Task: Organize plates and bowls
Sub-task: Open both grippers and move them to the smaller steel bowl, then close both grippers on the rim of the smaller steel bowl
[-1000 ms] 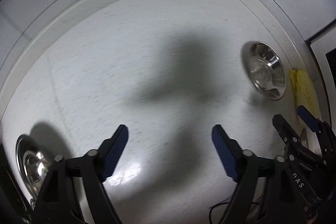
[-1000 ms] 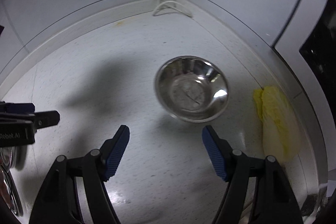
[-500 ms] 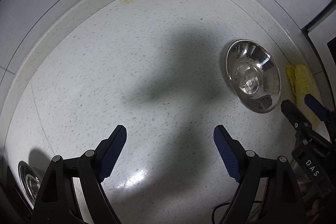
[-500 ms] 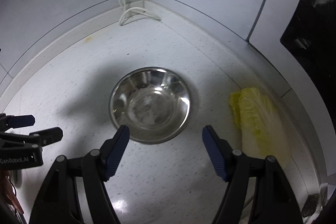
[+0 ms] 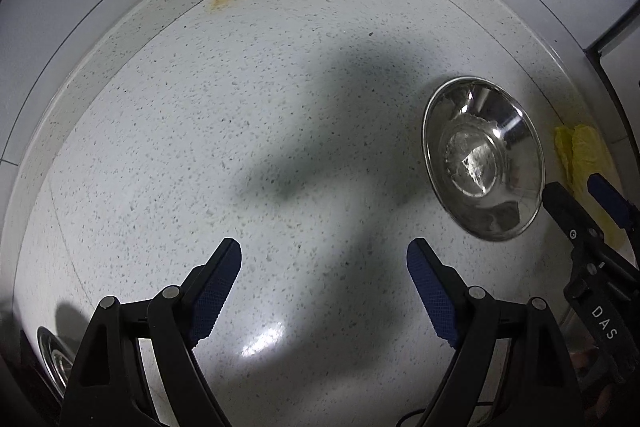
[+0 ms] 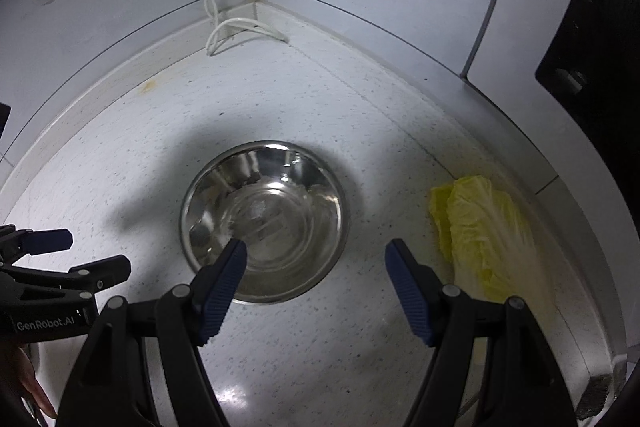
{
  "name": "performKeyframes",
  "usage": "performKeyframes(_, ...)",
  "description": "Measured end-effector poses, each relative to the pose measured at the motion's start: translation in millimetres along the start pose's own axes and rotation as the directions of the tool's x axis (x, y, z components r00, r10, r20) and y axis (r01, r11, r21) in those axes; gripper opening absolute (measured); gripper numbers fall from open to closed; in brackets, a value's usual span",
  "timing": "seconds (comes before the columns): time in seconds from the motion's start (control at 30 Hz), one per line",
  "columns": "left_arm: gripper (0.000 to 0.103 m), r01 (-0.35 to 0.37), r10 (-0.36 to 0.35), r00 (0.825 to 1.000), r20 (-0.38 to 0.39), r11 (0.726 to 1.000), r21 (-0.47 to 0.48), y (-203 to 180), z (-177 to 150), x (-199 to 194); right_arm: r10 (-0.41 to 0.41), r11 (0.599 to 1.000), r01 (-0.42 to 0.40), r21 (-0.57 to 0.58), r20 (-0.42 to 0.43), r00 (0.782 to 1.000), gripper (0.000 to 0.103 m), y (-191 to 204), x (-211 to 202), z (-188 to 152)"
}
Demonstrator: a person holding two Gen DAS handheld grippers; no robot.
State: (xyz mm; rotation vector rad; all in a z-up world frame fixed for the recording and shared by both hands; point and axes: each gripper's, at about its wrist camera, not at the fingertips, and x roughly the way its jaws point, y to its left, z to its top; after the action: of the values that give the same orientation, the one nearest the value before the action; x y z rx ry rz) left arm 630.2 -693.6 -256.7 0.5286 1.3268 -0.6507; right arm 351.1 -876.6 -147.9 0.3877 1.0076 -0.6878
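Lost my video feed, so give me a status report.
Right tool open, low over steel bowl, near rim between fingers. Left tool open, empty, over bare counter. Cabbage beside bowl, apart.

A pale speckled table [image 6: 320,359] meets the wall in a corner. A steel bowl [image 6: 264,221] sits upright on it, a yellow cabbage [image 6: 482,231] lies near its right, well apart from a looped white cord [image 6: 240,31] in the corner. Another steel dish [image 5: 52,355] shows at the left edge.
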Motion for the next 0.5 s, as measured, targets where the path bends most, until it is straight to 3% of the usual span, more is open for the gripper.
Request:
performKeyframes(0.4, 0.081, 0.050, -0.054, 0.997, -0.058, 0.996, -0.070, -21.9, 47.4, 26.8, 0.097, 0.985, -0.089, 0.149, -0.046, 0.994, 0.071, -45.5, 37.9, 29.3)
performKeyframes(0.5, 0.081, 0.021, -0.025, 0.997, -0.069, 0.998, -0.058, -35.6, 61.1, 38.9, 0.090, 0.981, -0.077, 0.178, -0.065, 0.994, 0.071, -48.0, 49.4, 33.2)
